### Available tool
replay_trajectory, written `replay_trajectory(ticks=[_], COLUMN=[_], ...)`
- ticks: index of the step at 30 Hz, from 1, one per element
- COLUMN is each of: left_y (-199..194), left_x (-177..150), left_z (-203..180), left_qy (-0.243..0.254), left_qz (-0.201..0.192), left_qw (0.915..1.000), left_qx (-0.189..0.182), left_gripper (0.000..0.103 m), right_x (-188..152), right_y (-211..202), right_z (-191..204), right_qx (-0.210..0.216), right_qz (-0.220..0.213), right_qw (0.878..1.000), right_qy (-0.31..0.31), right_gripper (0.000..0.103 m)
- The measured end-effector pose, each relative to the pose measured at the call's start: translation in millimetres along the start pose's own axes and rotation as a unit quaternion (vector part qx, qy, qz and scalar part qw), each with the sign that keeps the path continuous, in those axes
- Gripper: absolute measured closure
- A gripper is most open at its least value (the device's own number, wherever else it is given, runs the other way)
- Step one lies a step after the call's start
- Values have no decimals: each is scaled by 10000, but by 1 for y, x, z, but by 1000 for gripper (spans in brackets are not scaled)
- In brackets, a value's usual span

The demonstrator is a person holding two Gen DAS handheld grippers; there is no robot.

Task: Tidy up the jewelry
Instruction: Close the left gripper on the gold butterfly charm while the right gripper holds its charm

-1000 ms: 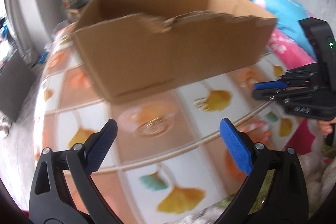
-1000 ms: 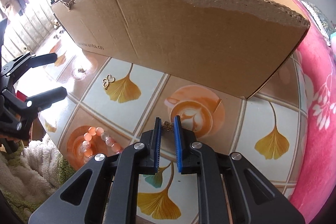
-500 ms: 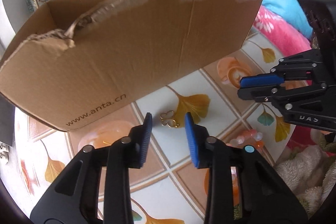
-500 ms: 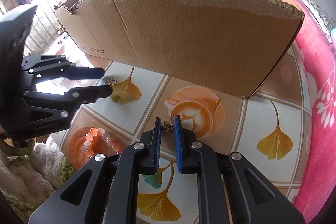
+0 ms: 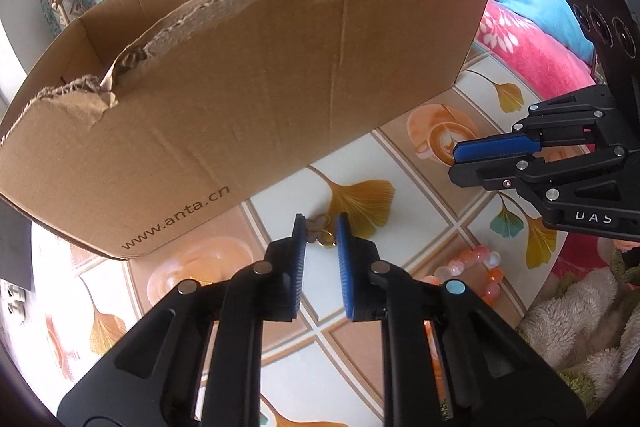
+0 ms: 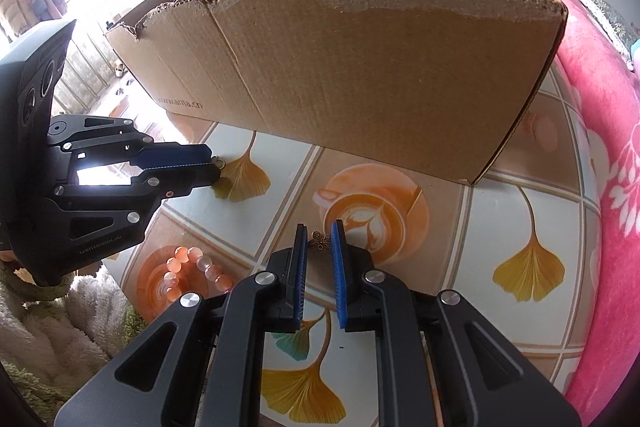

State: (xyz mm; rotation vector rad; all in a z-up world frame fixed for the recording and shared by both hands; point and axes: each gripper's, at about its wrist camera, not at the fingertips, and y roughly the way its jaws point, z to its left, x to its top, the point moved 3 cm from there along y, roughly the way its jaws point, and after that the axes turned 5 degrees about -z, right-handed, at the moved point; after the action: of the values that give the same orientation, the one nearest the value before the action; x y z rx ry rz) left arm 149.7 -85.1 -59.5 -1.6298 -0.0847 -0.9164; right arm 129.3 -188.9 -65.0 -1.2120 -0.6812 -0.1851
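A gold clover-shaped pendant point(image 5: 321, 231) lies on the tablecloth between the tips of my left gripper point(image 5: 321, 229), whose jaws stand close on either side of it. A small bronze charm point(image 6: 320, 242) sits between the tips of my right gripper point(image 6: 320, 233), which is shut on it. The left gripper also shows in the right wrist view point(image 6: 200, 163), low over the table. The right gripper shows in the left wrist view point(image 5: 460, 163). A pink and orange bead bracelet point(image 5: 472, 269) lies on the cloth; it also shows in the right wrist view point(image 6: 196, 267).
A large torn cardboard box point(image 5: 240, 99), open on top, stands right behind both grippers; it also shows in the right wrist view point(image 6: 360, 75). The round table point(image 6: 520, 227) has a ginkgo-leaf cloth. A pink blanket point(image 6: 608, 147) lies to the right, and fluffy fabric point(image 6: 60, 315) at the near edge.
My left gripper swung in toward the box, came down over the gold pendant and narrowed its jaws around it. My right gripper stayed still, shut on the charm.
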Motion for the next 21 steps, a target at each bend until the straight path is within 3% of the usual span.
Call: replay_trajectory(ticks=[7, 8, 18, 19, 21], left_y=[-7, -8, -23, -23, -23], left_x=[-4, -4, -10, -10, -10], left_z=[3, 3, 9, 9, 9], left_qy=[-42, -52, -149, -154, -169], left_qz=[-19, -37, -99, -84, -52], left_qw=[9999, 9999, 9995, 9994, 9993], left_qx=[-99, -122, -259, -305, -342], left_gripper=[94, 103, 103, 101, 84], right_x=[0, 0, 1, 0, -1], right_y=[-2, -3, -11, -12, -13], right_z=[0, 0, 3, 2, 1], right_qx=[-23, -31, -45, -60, -79], right_qz=[-5, -6, 2, -2, 9], right_qw=[10000, 10000, 10000, 10000, 10000], right_qy=[-37, -46, -64, -62, -47], right_gripper=[91, 91, 91, 91, 91])
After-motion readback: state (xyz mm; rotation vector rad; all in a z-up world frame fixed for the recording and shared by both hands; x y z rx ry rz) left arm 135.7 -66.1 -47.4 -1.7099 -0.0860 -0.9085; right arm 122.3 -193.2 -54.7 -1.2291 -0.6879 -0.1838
